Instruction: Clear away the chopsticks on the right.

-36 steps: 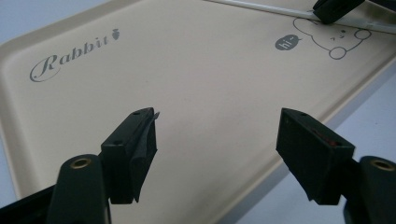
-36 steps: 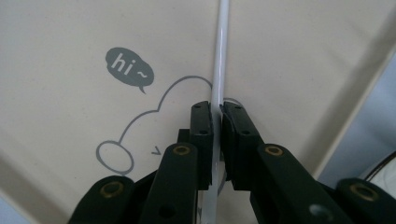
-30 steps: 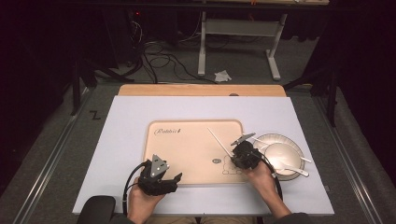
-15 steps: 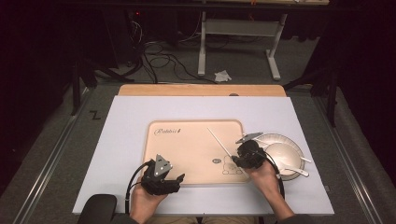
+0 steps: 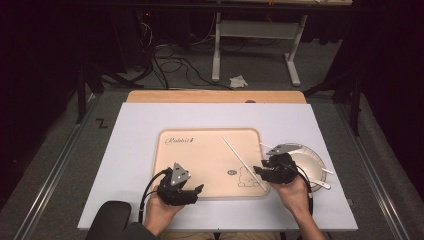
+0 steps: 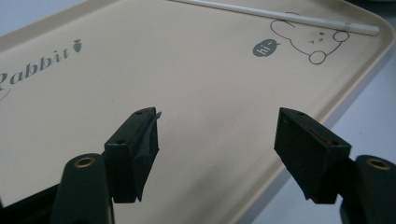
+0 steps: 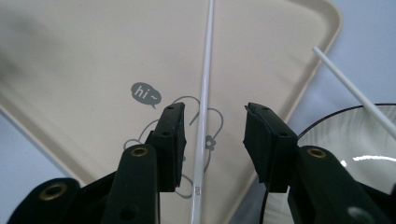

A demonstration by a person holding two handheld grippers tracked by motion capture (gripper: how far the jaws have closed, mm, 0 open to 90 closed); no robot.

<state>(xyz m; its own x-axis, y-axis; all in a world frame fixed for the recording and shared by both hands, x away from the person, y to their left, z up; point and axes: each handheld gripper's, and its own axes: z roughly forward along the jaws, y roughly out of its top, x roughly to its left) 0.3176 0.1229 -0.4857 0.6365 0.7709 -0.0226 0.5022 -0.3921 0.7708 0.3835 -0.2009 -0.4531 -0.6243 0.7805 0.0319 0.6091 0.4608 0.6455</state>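
Beige tray (image 5: pixel 200 155) sits mid-table as your work surface. Your left gripper (image 5: pixel 192 192), jaws spread and empty, idles over its near edge. Right gripper (image 7: pixel 212 140) jaws are spread astride the white chopstick (image 7: pixel 205 84) on the tray's right side, lined up to pinch it

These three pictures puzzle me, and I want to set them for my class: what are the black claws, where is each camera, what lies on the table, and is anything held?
A person holds a two-jaw black gripper in each hand. One camera looks down from above; the others ride on the grippers.

A beige tray with a rabbit drawing lies on the white table. A white chopstick lies on the tray. Beside it stands a bowl with another chopstick across it.

The left gripper hangs open over the tray. The right gripper is open, one jaw either side of the tray's chopstick. Nothing is held.
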